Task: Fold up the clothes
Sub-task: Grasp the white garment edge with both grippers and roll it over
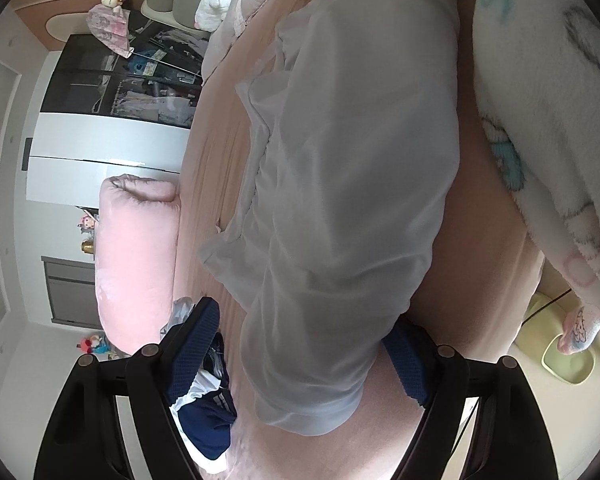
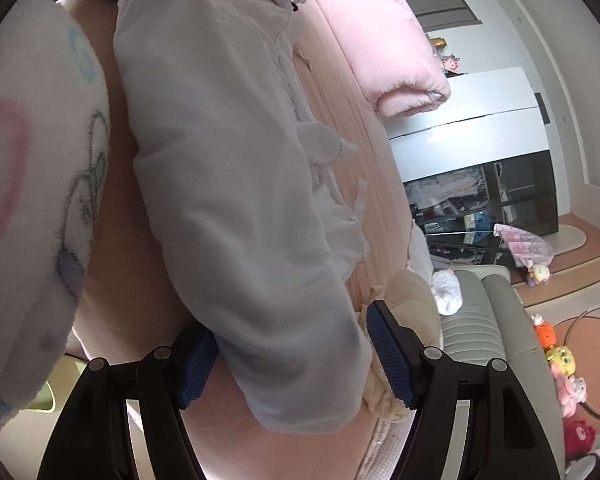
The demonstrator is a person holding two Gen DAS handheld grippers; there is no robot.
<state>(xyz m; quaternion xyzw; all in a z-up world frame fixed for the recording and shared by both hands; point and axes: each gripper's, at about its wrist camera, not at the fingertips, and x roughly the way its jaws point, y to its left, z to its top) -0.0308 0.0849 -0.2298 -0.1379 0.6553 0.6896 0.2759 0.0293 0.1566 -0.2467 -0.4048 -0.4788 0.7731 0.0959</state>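
A long white garment [image 1: 352,184] lies folded lengthwise along the pink bed [image 1: 480,240], running between the two grippers, with a fleecy patterned blanket [image 1: 548,120] beside it and a pink pillow [image 1: 136,260] at the far edge. The left gripper [image 1: 308,356] has its jaws spread wide on either side of one end of the garment, clamping nothing, with a navy and white garment [image 1: 208,412] bunched just beside its blue pad. The right gripper [image 2: 296,356] likewise stands released, its fingers straddling the other end, close to a cream cloth [image 2: 408,296].
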